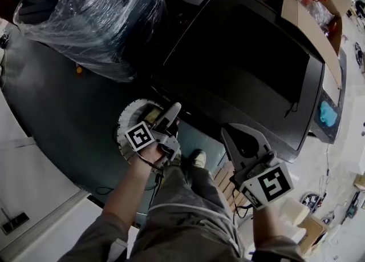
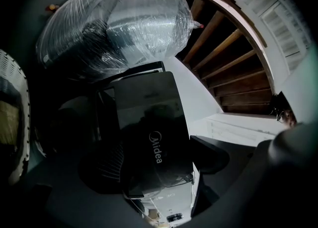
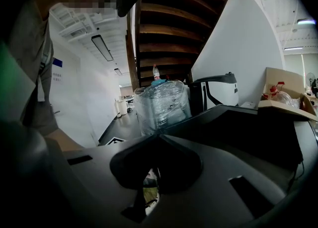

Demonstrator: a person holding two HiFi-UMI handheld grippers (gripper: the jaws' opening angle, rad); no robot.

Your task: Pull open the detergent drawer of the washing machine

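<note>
Jaws on the left gripper point(image 2: 154, 163) stand wide apart. The dark, glossy front of the detergent drawer point(image 2: 149, 122), with its pale logo, lies between them. In the left gripper view the ribbed pad on one side sits close against the panel and the other pad stands just off its edge; no firm pinch shows. A white part of the drawer shows beyond the dark front, but how far out it stands cannot be told. In the head view this gripper point(image 1: 173, 115) reaches level toward the near left corner of the washing machine point(image 1: 245, 72), its marker cube point(image 1: 140, 137) nearest the person.

The right gripper point(image 1: 225, 135) is held near the machine's near edge, to the right of the left one and apart from it. The right gripper view shows its tips point(image 3: 158, 147) pressed together with nothing between them.

A round white basket point(image 1: 130, 119) sits just left of the left gripper. A large bundle wrapped in clear film point(image 1: 91, 15) lies far left on the dark floor. An open cardboard box point(image 1: 319, 21) stands at the machine's far right. Wooden stairs point(image 2: 233, 68) rise beyond.
</note>
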